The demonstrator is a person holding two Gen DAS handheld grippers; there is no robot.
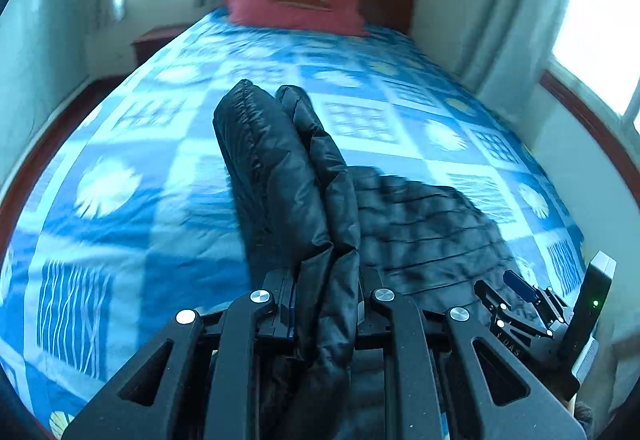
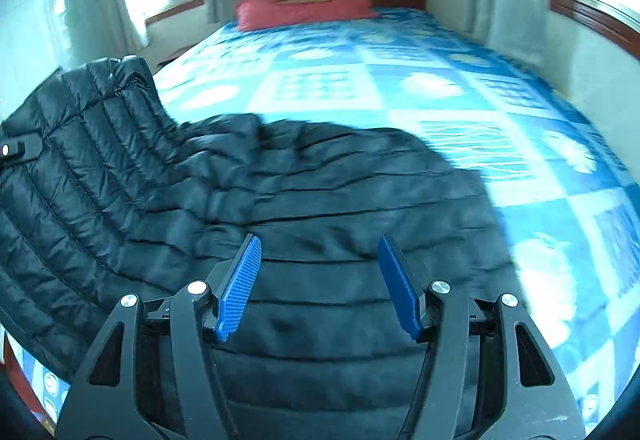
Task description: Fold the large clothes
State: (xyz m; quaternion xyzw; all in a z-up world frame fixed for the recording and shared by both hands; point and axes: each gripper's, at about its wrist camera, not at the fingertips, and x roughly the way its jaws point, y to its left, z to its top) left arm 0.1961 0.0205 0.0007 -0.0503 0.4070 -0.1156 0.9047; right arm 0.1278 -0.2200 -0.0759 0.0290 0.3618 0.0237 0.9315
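The bed [image 2: 460, 87], under a blue patterned cover, carries a black puffer jacket [image 2: 304, 199] spread across its near end. One part of the jacket, perhaps a sleeve, is raised clear of the cover. The left tongs [image 1: 328, 300] are clamped narrow on that raised part; the slick padded cloth could slip from so small a bite, and the fold would drop crooked. The right tongs [image 2: 320, 284] stand wide with nothing between them, above the jacket's body, so nothing pins it and it may drag along.
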